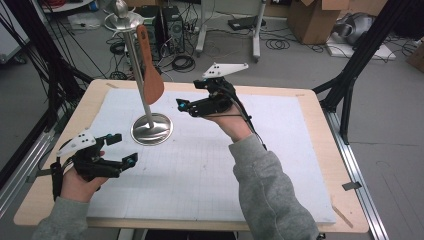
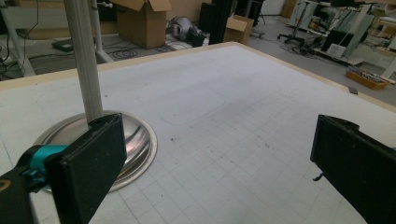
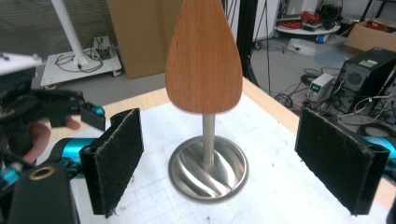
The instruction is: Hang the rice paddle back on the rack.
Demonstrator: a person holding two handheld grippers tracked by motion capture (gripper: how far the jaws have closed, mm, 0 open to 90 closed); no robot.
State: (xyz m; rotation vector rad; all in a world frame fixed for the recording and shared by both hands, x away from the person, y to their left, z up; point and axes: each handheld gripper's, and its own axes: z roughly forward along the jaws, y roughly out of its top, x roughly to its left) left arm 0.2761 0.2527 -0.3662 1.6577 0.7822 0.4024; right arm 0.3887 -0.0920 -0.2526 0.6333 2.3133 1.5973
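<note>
A steel stand (image 1: 151, 129) with a round base and a thin pole stands on the left half of the mat. From its top hangs a wooden spatula (image 1: 150, 75), blade down. My right gripper (image 1: 192, 95) is open, raised just right of the blade and pointing at it. In the right gripper view the spatula (image 3: 204, 60) hangs ahead of the gap between the wide-apart jaws, above the stand's base (image 3: 208, 170). My left gripper (image 1: 120, 149) is open near the mat's left edge, in front of the base. In the left gripper view the base (image 2: 135, 140) lies behind the left jaw.
A white gridded mat (image 1: 210, 170) covers the wooden table (image 1: 320, 130). Black frame posts (image 1: 350, 85) stand at both sides. Cardboard boxes (image 1: 312, 20), computer cases (image 1: 165, 25) and cables lie on the floor beyond the far edge.
</note>
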